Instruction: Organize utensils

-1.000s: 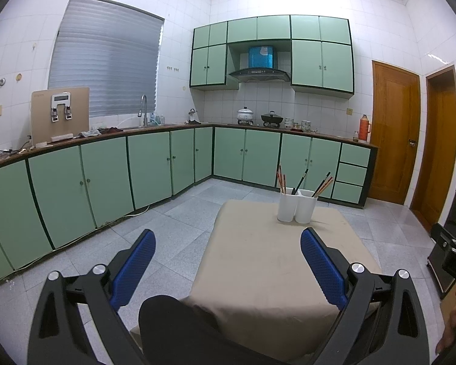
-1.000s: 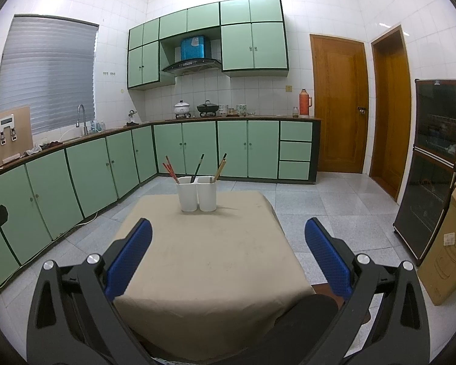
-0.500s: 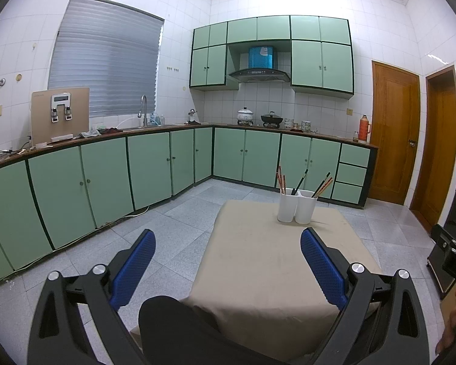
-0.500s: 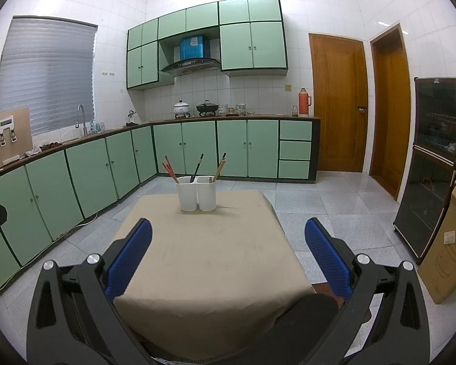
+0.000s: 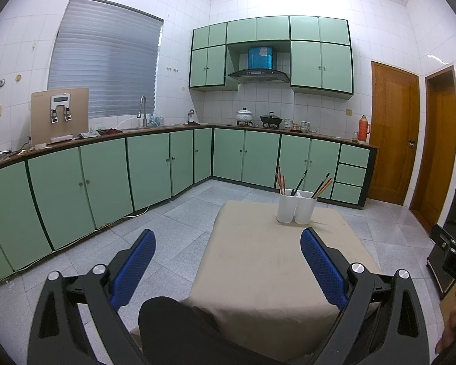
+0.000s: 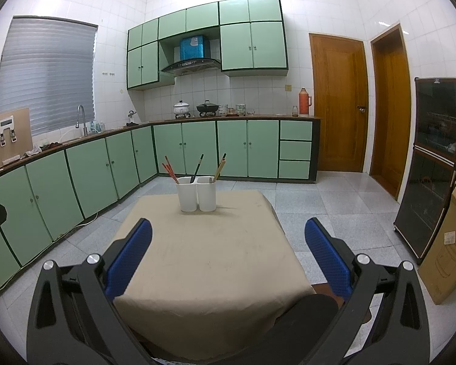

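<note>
A white two-compartment utensil holder [image 5: 296,208] [image 6: 196,193] stands at the far end of a table covered with a beige cloth [image 5: 273,261] [image 6: 203,252]. Red chopsticks [image 6: 170,169] and a dark utensil [image 6: 197,168] stand in its left compartment, and brown chopsticks [image 6: 219,167] in its right. My left gripper [image 5: 228,243] is open and empty, held above the table's near left edge. My right gripper [image 6: 228,234] is open and empty above the table's near end. Both are well short of the holder.
Green base cabinets [image 5: 149,170] run along the left and back walls under a counter with a sink and pots. A dark glass cabinet [image 6: 431,164] and a cardboard box [image 6: 450,240] stand to the right. Wooden doors [image 6: 339,103] are at the back right. A dark knee [image 5: 173,325] lies below the grippers.
</note>
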Demonstrator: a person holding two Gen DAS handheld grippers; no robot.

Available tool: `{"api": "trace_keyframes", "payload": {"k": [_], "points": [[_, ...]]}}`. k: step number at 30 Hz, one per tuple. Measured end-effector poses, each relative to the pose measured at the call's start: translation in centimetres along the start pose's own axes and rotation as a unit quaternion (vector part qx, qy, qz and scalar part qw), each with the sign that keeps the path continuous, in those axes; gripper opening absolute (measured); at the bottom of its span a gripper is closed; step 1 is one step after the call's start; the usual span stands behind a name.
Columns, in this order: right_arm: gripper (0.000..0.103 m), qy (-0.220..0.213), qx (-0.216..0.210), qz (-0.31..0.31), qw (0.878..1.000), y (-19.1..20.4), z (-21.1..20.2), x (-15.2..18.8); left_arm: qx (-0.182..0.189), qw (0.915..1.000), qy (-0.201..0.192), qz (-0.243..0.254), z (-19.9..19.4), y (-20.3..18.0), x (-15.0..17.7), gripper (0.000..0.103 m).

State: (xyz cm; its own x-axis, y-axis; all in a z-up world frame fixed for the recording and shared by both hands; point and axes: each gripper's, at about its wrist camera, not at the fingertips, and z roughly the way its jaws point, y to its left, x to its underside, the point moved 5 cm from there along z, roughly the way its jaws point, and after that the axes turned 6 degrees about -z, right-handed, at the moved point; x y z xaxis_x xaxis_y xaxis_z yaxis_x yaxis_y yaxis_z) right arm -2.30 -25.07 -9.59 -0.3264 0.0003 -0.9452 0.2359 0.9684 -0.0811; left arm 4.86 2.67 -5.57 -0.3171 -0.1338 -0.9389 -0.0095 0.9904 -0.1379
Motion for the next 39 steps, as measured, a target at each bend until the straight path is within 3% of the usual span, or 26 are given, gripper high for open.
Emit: {"api": "trace_keyframes", "payload": {"k": [39], "points": [[0.097,0.001,0.002,0.002,1.0,-0.31,0.0,-0.07,0.003,1.0,-0.001,0.0,-0.01,-0.33,-0.36,0.094]]}}
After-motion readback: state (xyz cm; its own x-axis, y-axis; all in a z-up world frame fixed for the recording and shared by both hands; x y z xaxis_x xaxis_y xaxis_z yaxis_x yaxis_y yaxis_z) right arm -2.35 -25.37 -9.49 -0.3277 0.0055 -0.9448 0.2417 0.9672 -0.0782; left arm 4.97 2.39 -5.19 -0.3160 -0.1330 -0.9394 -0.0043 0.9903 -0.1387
